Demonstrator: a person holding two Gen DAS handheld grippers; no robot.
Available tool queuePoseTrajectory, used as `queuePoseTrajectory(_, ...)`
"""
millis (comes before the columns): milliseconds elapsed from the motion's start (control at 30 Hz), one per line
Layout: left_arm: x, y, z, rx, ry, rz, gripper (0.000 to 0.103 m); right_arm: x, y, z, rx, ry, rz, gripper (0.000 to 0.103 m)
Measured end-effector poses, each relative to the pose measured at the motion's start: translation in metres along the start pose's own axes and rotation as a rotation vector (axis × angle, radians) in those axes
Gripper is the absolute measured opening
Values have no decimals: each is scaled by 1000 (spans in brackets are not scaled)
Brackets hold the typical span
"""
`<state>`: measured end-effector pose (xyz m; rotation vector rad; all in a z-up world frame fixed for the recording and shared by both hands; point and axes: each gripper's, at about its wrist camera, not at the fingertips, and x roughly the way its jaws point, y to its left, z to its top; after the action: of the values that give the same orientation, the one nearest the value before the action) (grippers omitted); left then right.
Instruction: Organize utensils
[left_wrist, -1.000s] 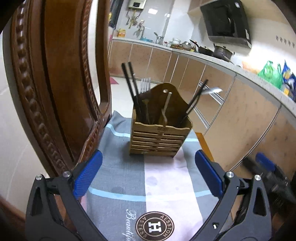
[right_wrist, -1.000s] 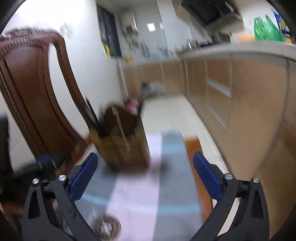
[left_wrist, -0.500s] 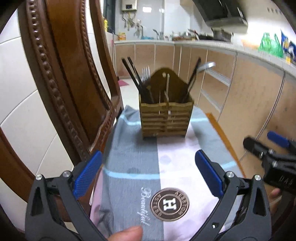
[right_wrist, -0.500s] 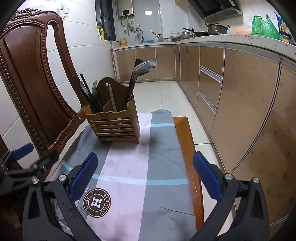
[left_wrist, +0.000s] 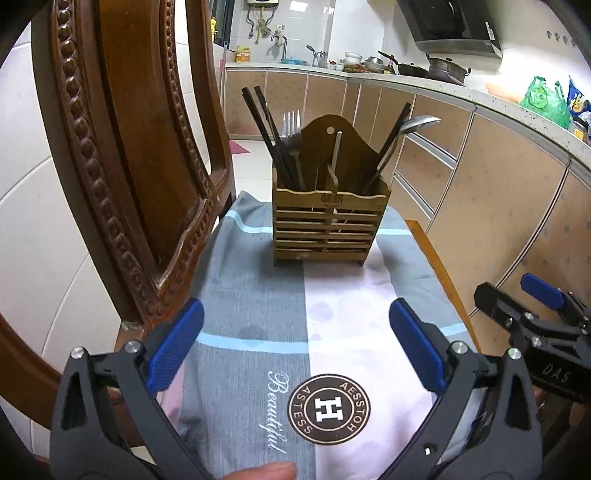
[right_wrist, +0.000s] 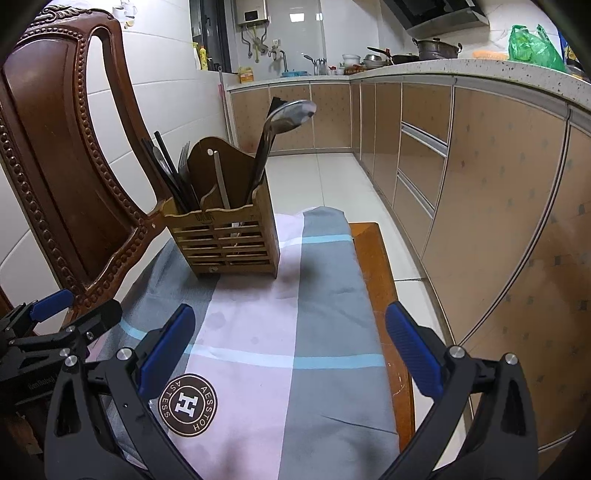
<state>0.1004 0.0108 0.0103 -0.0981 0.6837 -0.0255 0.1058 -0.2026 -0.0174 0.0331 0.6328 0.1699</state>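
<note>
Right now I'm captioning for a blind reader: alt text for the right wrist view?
A wooden utensil holder with a ladle, fork and chopsticks stands on a striped cloth, beyond the open right gripper.

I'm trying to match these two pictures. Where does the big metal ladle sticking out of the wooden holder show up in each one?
Left wrist view: the ladle leans up and right from the right compartment of the wooden holder, right of centre, upper half.
Right wrist view: the ladle rises near the top centre, bowl above the holder.
Shared landmark: the round brown H logo on the cloth.
</note>
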Motion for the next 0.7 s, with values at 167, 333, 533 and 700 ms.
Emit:
queuePoseTrajectory(167, 1, 0, 1, -7, 1, -3, 99, 5, 0, -1, 1, 10, 0, 100)
queuePoseTrajectory(333, 3, -1, 1, -4, 1, 0, 99, 6, 0, -2, 0, 11, 1, 100)
queuePoseTrajectory(533, 4, 1, 1, -6, 7, 1, 99, 7, 0, -1, 1, 8, 0, 100)
queuePoseTrajectory(700, 4, 1, 1, -5, 2, 1, 99, 7, -1, -2, 2, 5, -1, 100)
